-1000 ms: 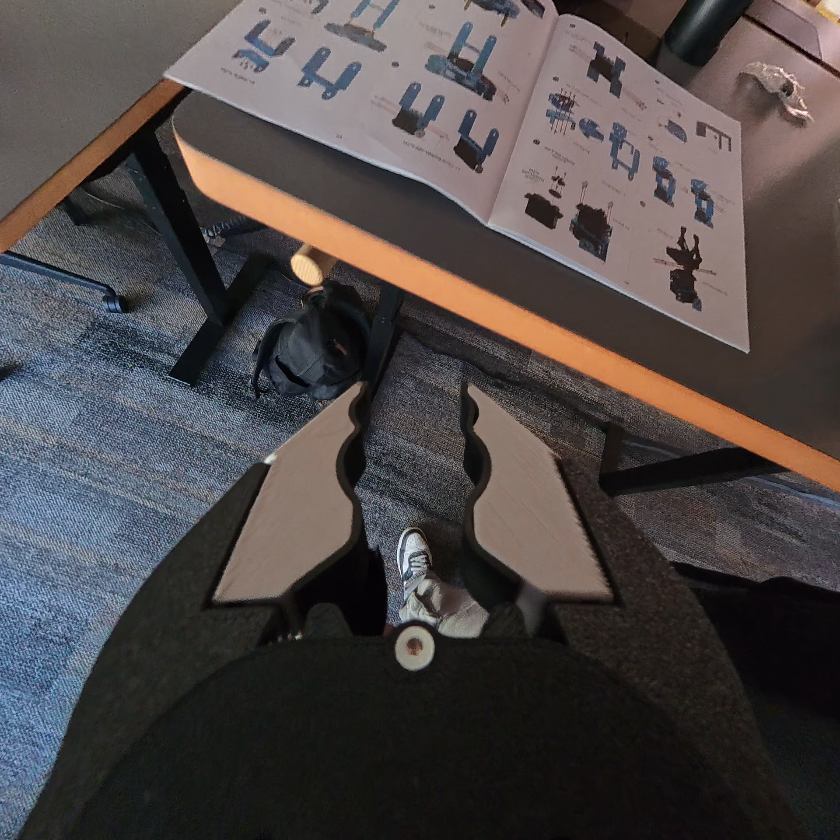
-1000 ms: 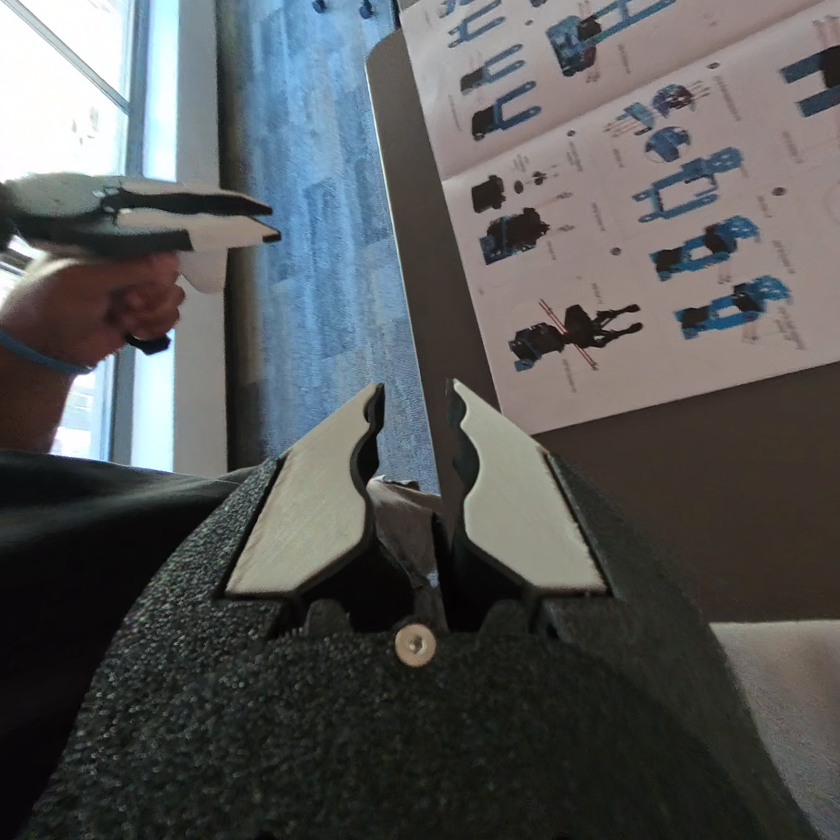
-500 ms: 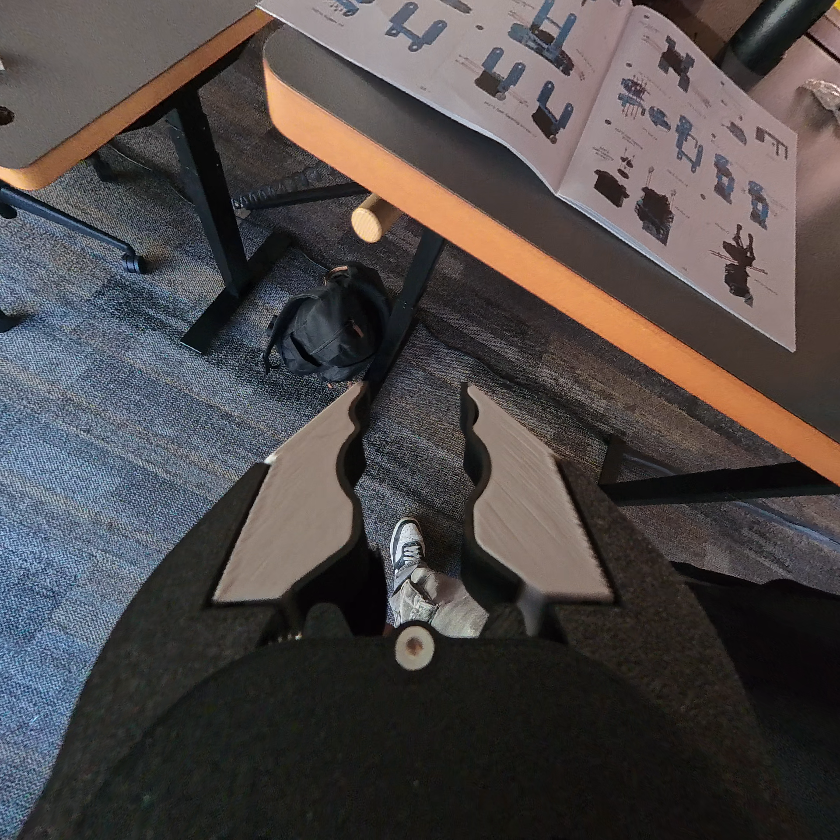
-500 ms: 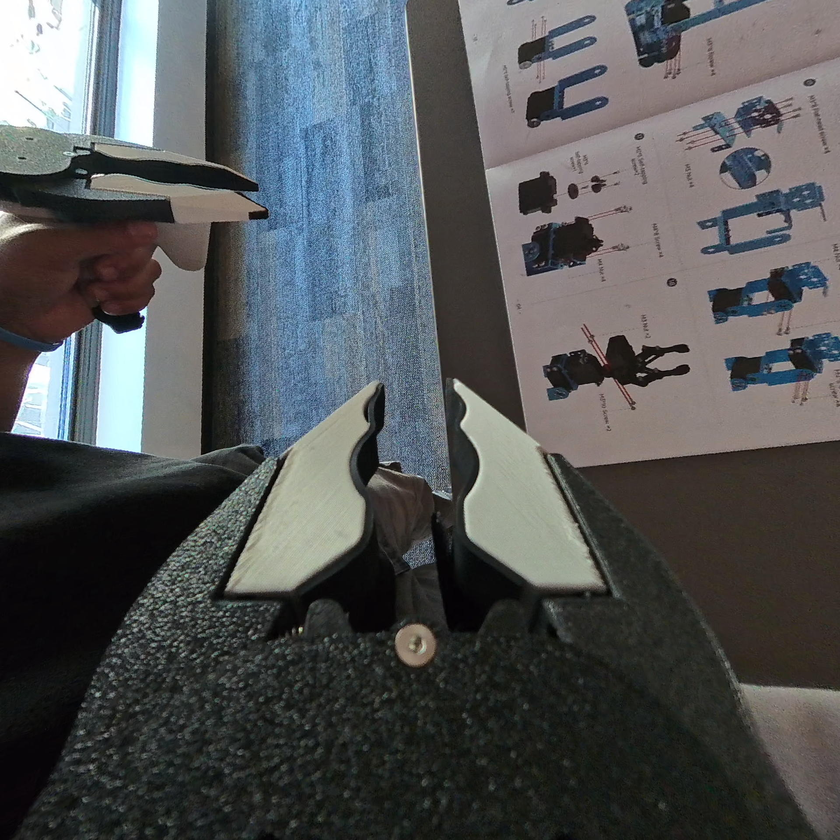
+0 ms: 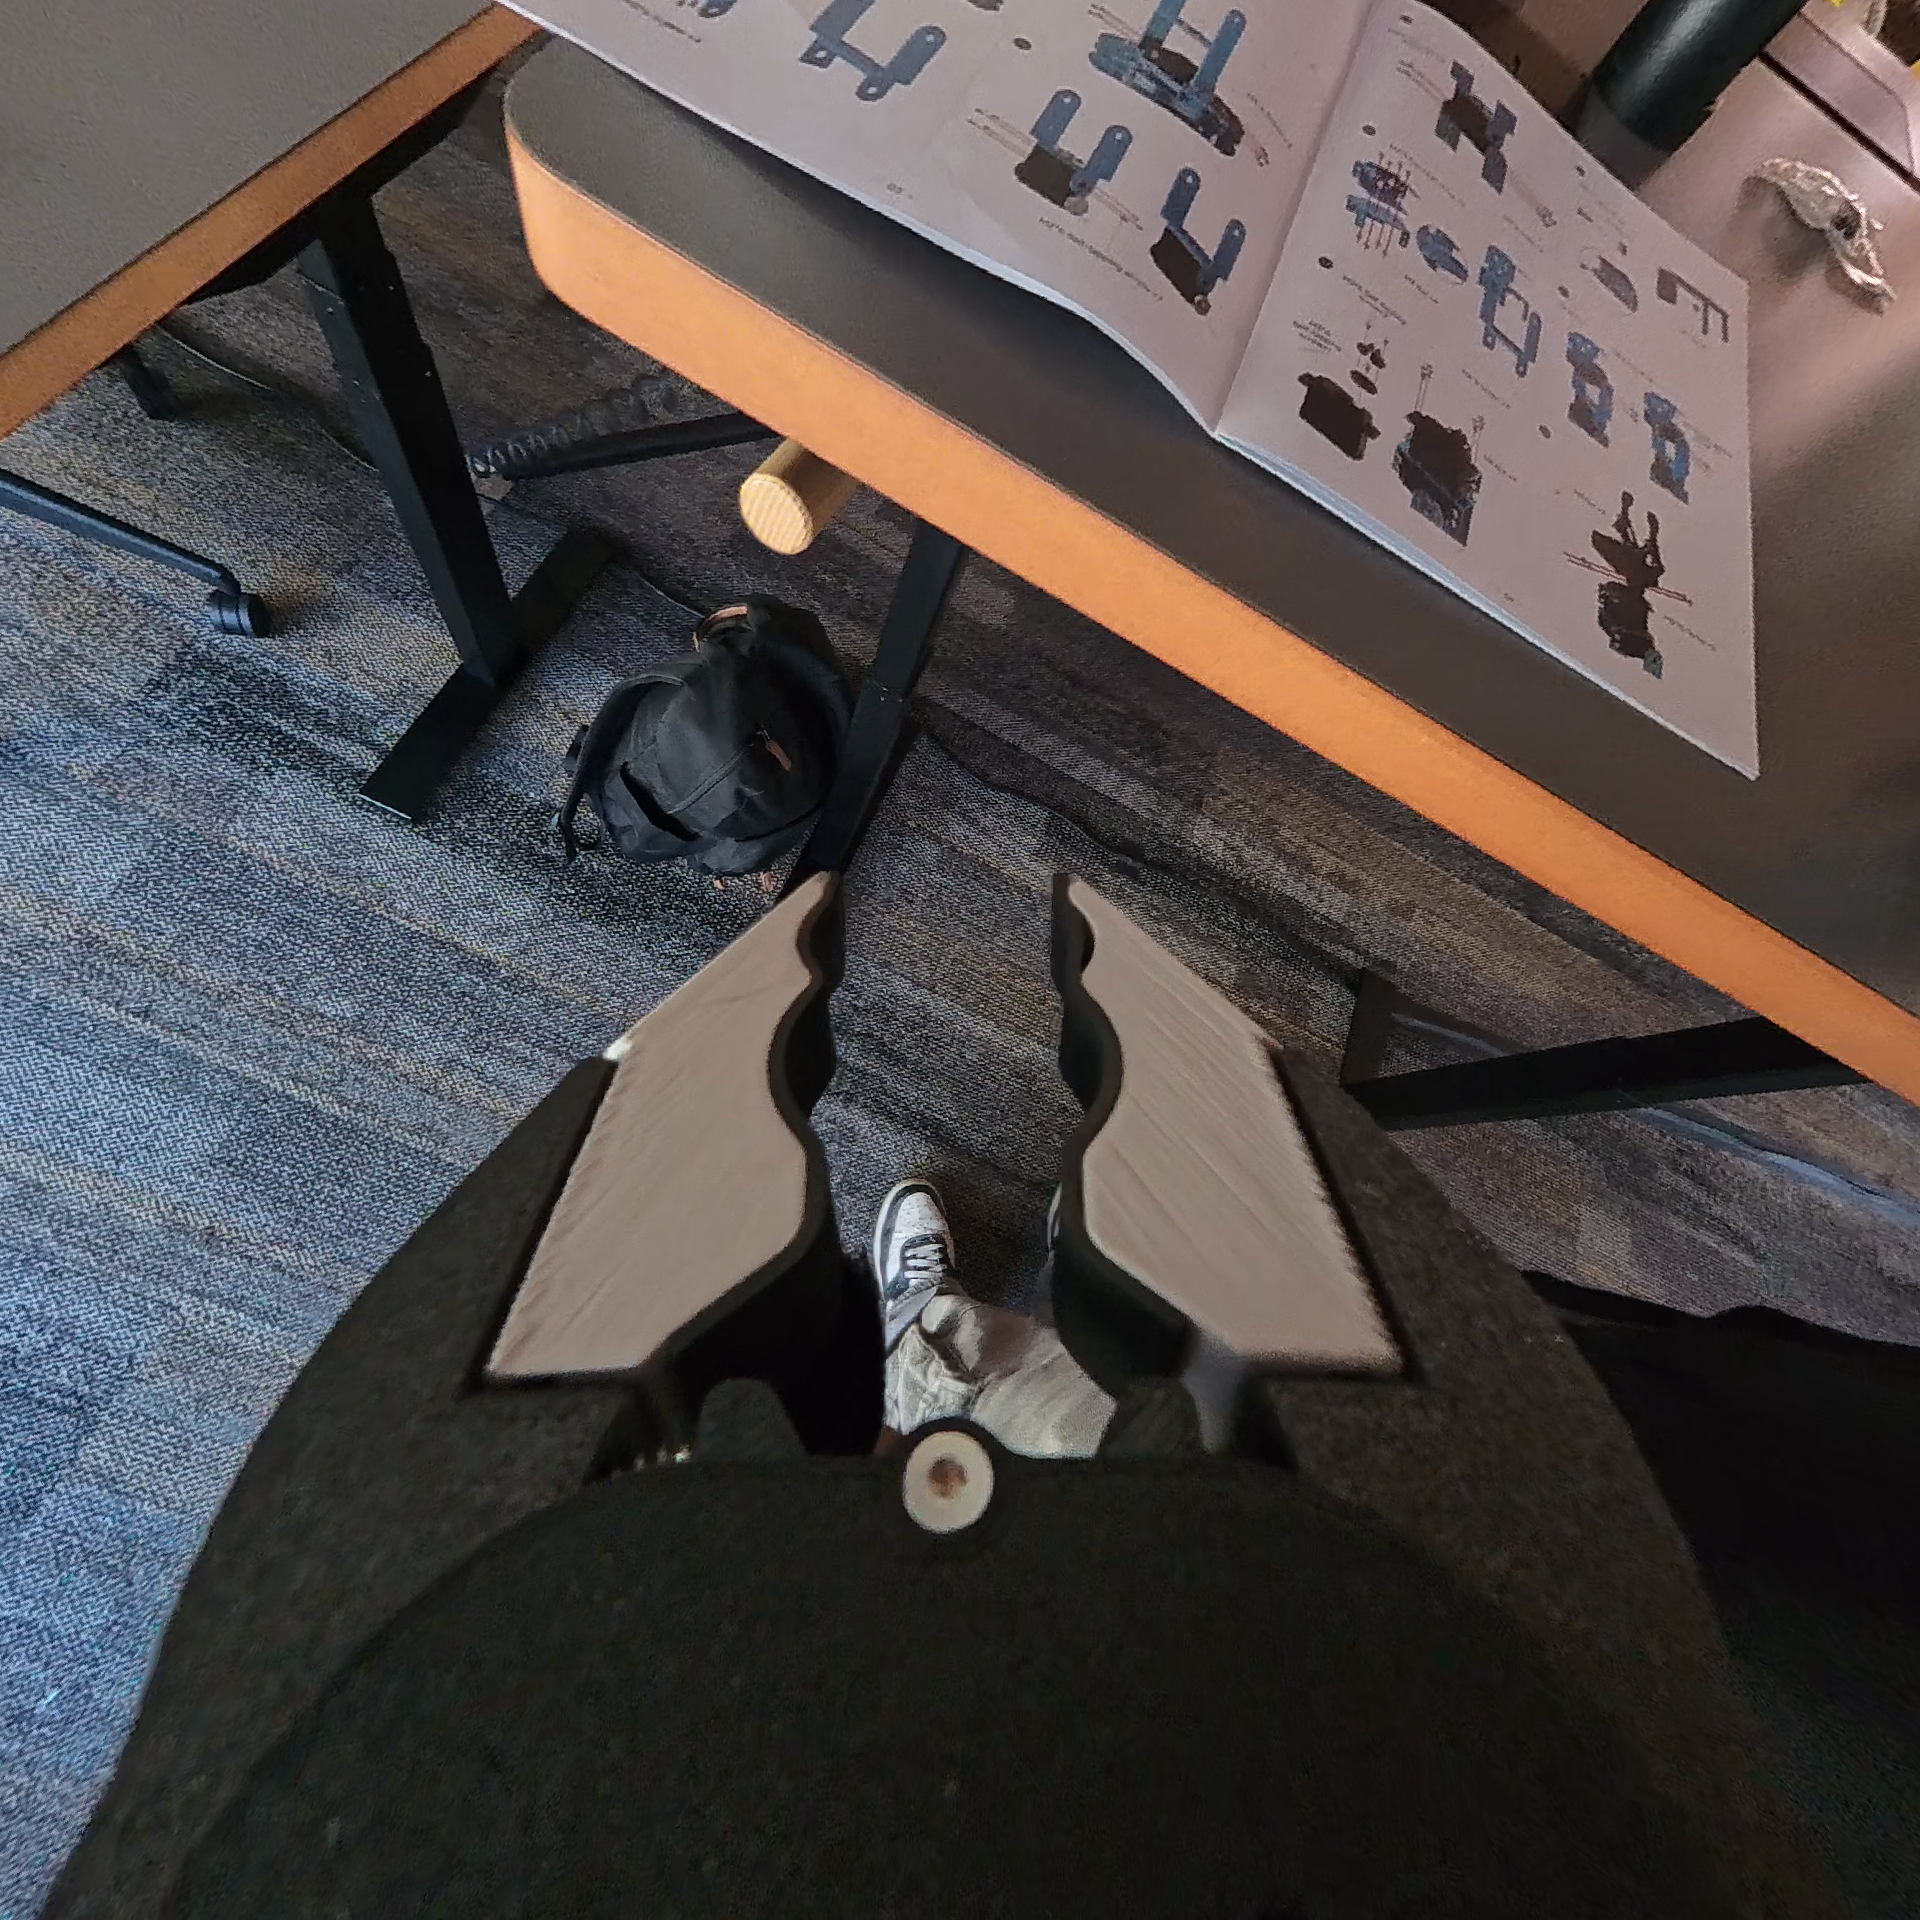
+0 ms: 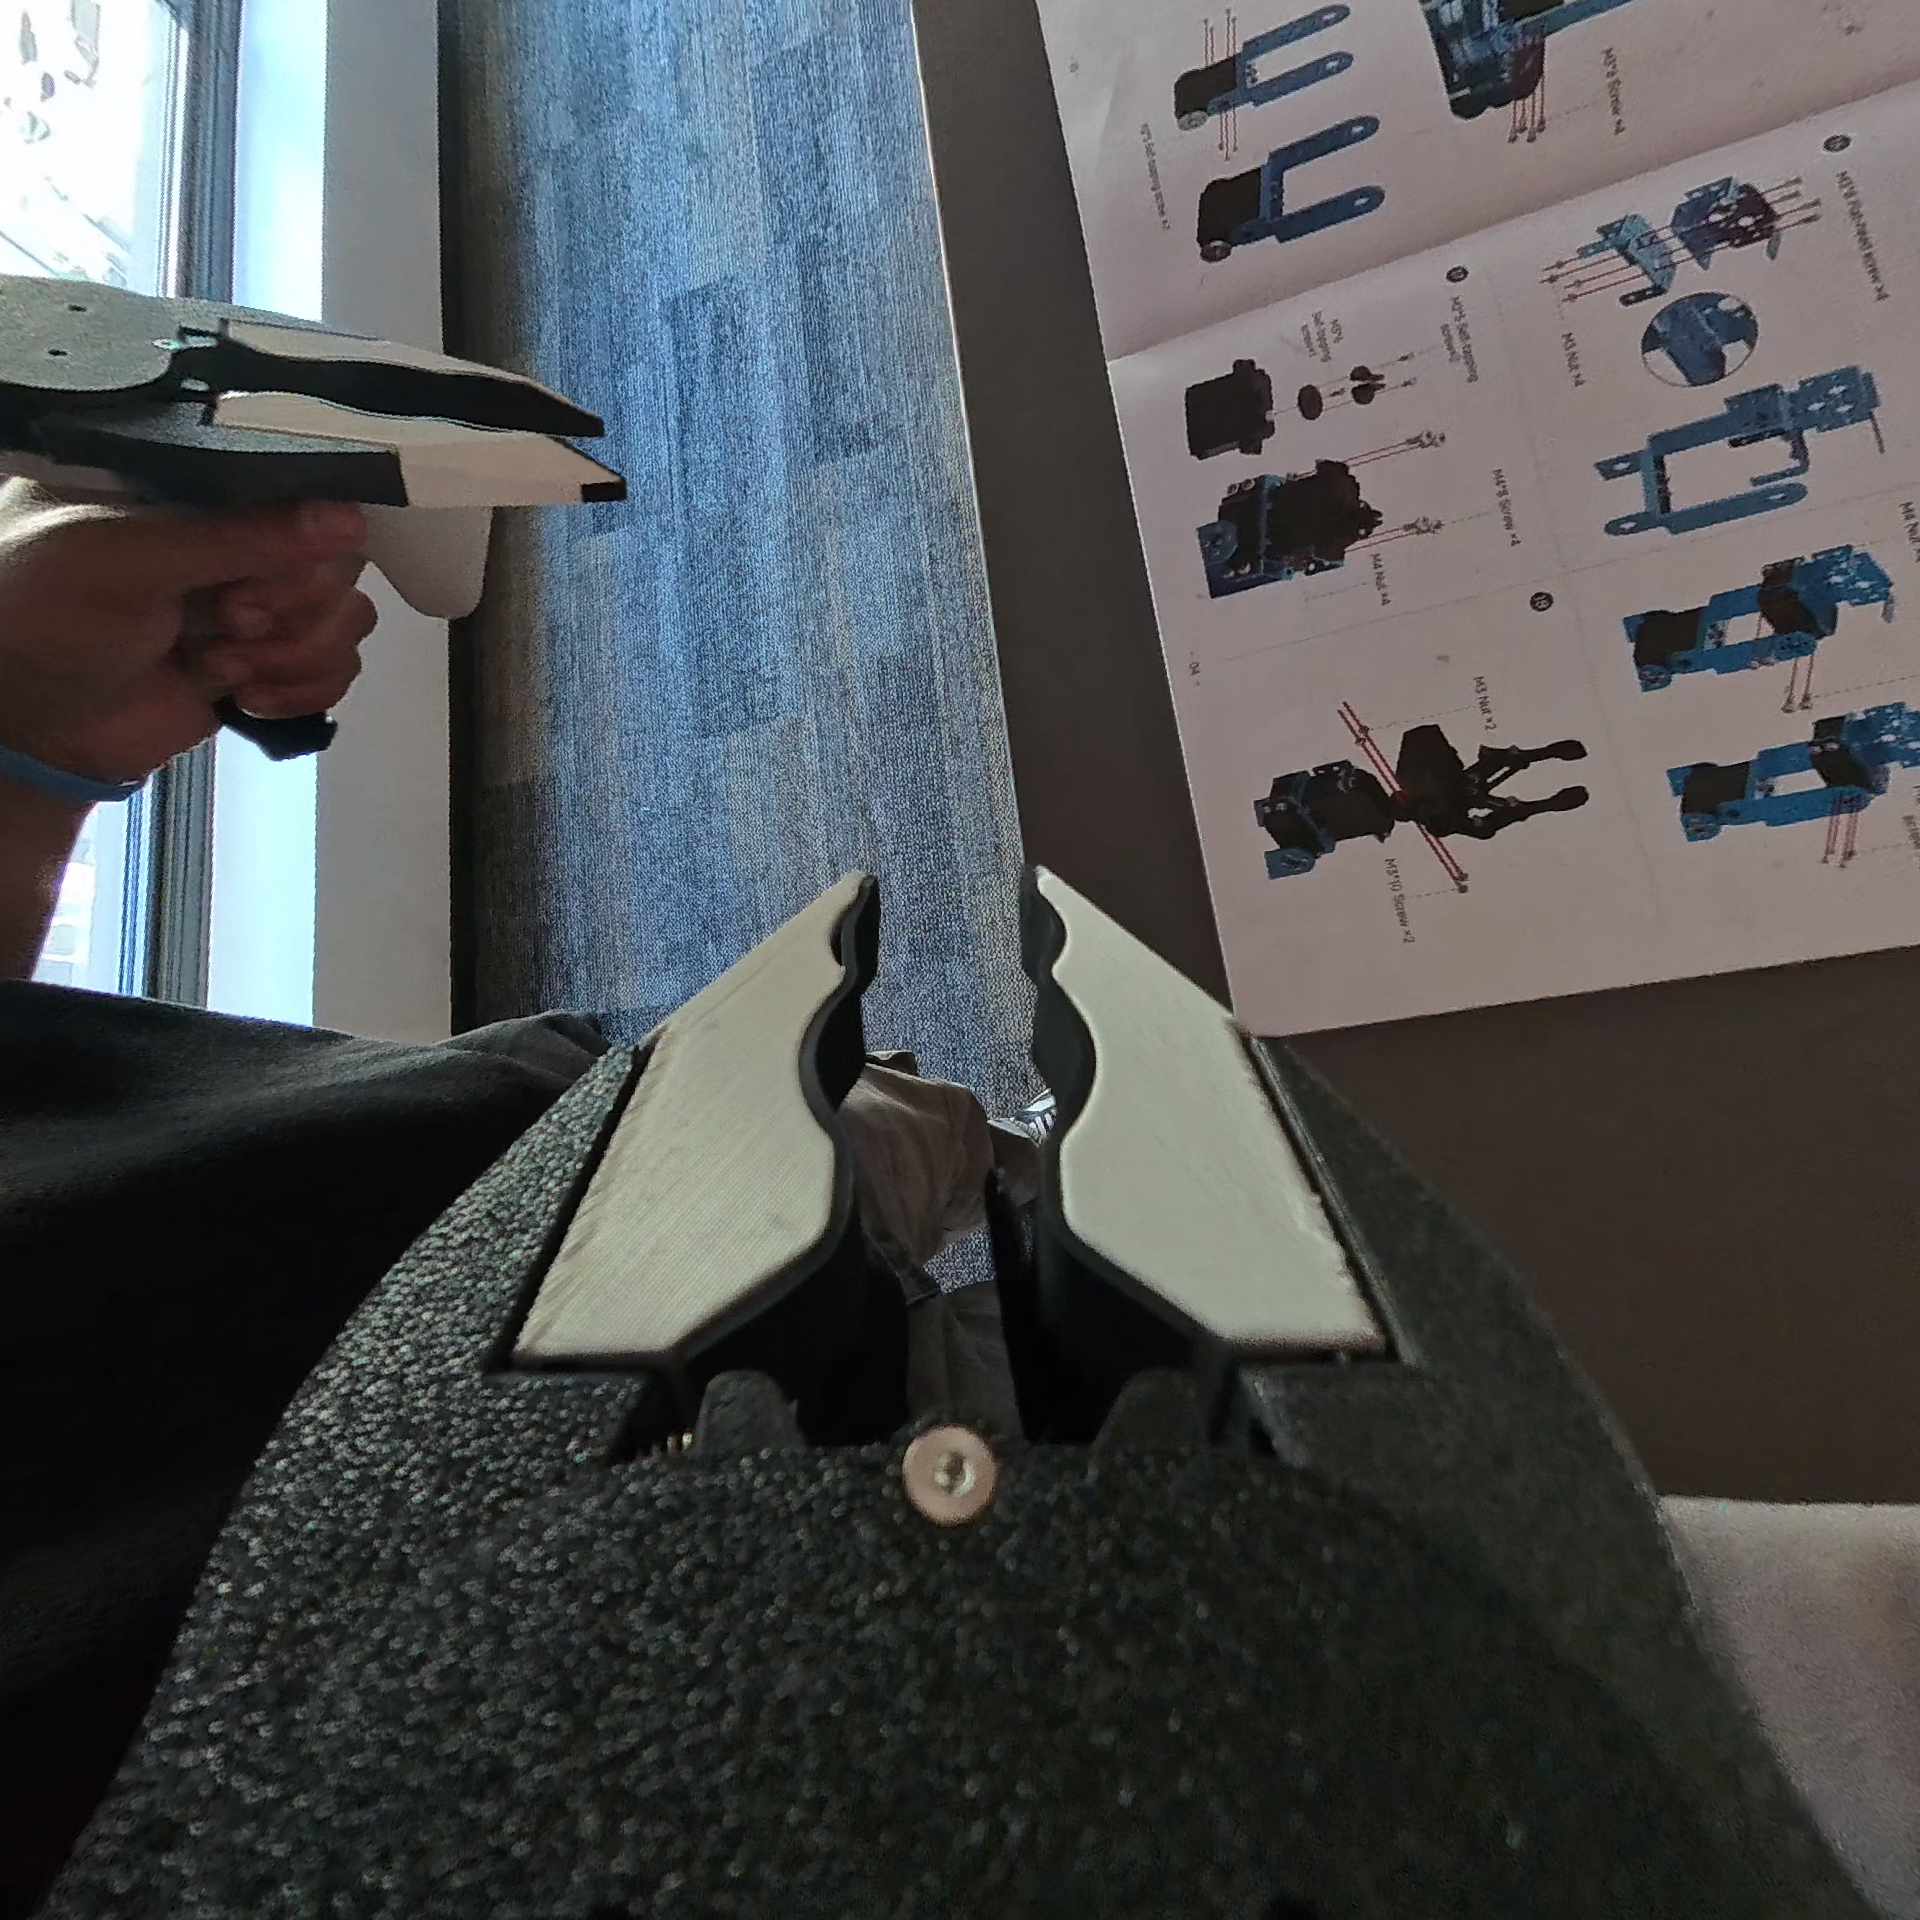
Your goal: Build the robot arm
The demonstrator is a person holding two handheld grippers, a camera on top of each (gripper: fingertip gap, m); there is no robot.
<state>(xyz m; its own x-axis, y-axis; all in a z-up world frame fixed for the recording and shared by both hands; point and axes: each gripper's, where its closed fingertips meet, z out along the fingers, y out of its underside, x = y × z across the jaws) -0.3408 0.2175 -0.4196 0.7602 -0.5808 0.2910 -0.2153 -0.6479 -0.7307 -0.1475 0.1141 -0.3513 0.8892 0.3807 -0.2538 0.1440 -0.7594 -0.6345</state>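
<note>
The left gripper [image 5: 940,894] hangs over the carpet [image 5: 208,1039] with its fingers parted and holding nothing, a black backpack [image 5: 717,738] just ahead by the desk [image 5: 1039,499] leg. The right gripper [image 6: 948,894], fingers narrowly apart and bare, points along the desk edge near an open instruction booklet [image 6: 1558,520] (blue and black diagrams)

The open booklet [image 5: 1351,260] on the table [image 5: 935,343] runs off the top edge in the left wrist view and off the top and right edges in the right wrist view. Beyond the booklet, a dark cylinder [image 5: 1673,62] is cut off at the top. Under the table, the gripper's fingers [image 5: 675,1164] hide most of the person's leg [image 5: 987,1371].
</note>
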